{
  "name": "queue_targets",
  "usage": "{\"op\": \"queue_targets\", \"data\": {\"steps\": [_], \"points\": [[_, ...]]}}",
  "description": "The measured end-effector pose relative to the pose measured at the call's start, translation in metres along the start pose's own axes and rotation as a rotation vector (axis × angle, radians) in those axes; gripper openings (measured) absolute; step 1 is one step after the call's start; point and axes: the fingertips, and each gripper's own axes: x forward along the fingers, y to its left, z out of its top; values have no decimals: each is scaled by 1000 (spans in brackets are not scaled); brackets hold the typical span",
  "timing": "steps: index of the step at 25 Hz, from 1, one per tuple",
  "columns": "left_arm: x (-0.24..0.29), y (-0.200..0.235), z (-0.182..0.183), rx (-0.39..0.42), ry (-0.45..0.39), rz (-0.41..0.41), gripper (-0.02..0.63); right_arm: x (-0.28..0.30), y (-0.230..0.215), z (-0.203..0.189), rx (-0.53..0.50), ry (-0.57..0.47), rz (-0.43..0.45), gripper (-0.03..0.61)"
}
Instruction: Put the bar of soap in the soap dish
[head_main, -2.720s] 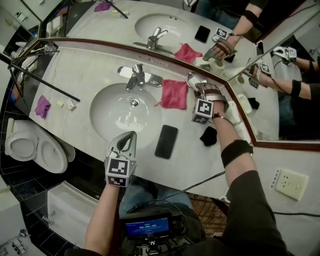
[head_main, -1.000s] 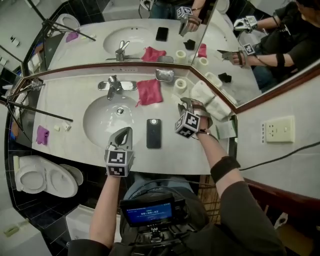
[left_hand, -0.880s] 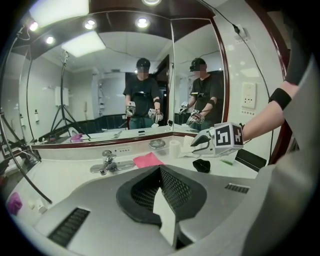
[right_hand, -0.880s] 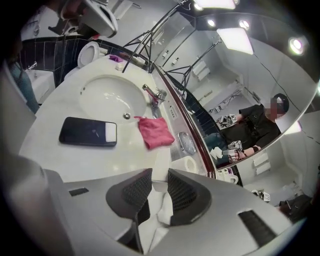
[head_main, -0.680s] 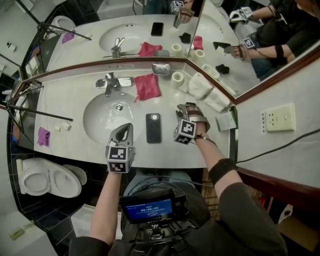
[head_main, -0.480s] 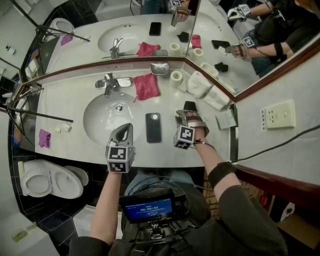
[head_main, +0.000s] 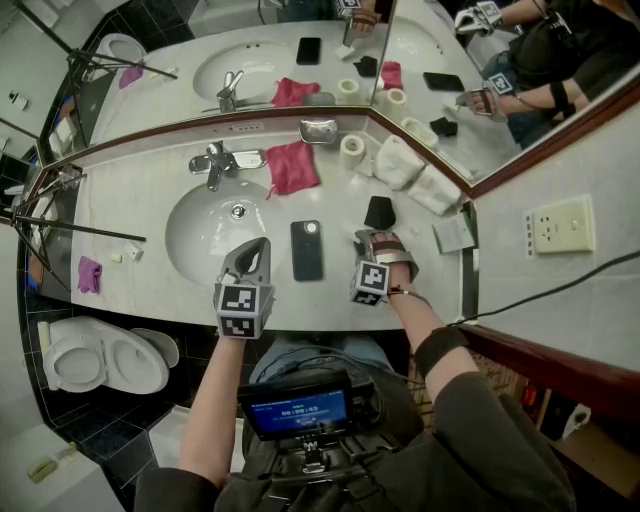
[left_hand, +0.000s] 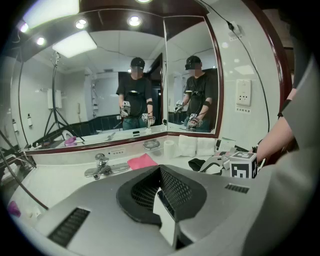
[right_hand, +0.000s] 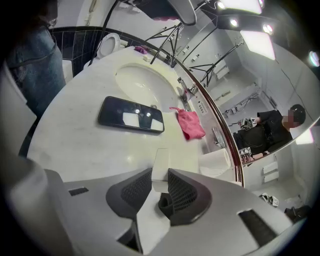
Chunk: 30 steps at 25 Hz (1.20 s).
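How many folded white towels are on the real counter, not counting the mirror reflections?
2. One towel lies right of the toilet paper roll; the other towel lies just past it, along the right-hand mirror. None seems hidden.

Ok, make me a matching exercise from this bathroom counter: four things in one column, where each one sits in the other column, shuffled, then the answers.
Things
1. bar of soap
2. phone
3. pink cloth
4. soap dish

Places
A. at the back of the counter, against the mirror
B. clamped between the jaws of the right gripper
C. flat on the counter, just right of the basin
D. beside the faucet, on its right

Pairs: 1-B, 2-C, 3-D, 4-A
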Motion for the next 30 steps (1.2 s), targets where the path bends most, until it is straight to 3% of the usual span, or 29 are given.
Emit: {"op": "queue_targets", "data": {"steps": [7, 12, 19, 24, 26, 27, 30], "points": [[6, -1, -3, 4, 13, -9, 0, 5, 19, 9, -71, -60, 55, 142], [10, -4, -1, 7, 11, -23, 0, 5, 34, 6, -71, -71, 115, 193], [12, -10, 4, 14, 1, -42, 0, -6, 29, 1, -39, -77, 117, 195], [16, -18, 6, 23, -5, -56, 0, -13, 12, -13, 18, -62, 79, 194], [17, -21, 8, 20, -9, -62, 0, -18, 3, -20, 92, -59, 69, 189], [17, -22, 8, 16, -11, -64, 0, -21, -3, -24, 139, -57, 59, 150], [18, -21, 11, 10, -16, -65, 0, -31, -27, -34, 243, -53, 5, 112]]}}
